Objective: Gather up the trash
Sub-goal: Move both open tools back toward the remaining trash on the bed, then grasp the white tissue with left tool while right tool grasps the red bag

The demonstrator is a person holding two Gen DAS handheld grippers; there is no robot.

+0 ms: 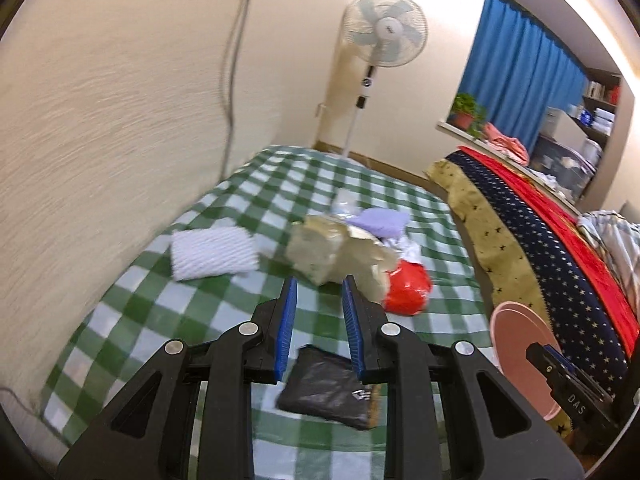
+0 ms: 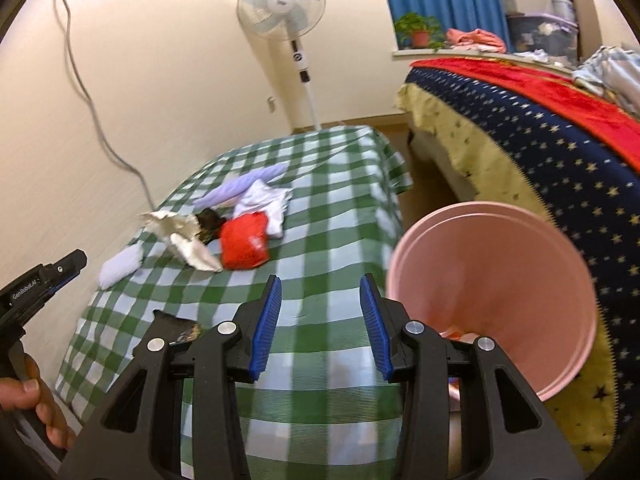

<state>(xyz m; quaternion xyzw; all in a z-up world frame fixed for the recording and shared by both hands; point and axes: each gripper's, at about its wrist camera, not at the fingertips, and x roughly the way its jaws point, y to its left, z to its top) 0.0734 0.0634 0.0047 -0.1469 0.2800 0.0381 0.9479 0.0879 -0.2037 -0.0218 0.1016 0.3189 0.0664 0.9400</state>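
Note:
Trash lies on a green checked table (image 1: 224,216): a black bag (image 1: 328,388) nearest, a crumpled beige wrapper (image 1: 332,252), a red bag (image 1: 408,288), a white foam sheet (image 1: 212,252) and purple and white wrappers (image 1: 384,220). My left gripper (image 1: 319,284) is open and empty, hovering above the black bag, short of the beige wrapper. My right gripper (image 2: 320,280) is open and empty above the table's near end (image 2: 320,240). A pink bin (image 2: 492,300) stands just right of it. The red bag (image 2: 244,244) and beige wrapper (image 2: 184,236) lie ahead to the left.
A bed with a star-patterned cover (image 2: 560,152) runs along the right, close behind the bin. A standing fan (image 2: 284,8) and a hanging cable (image 2: 88,92) are by the far wall. The left gripper (image 2: 44,276) shows at the right wrist view's left edge.

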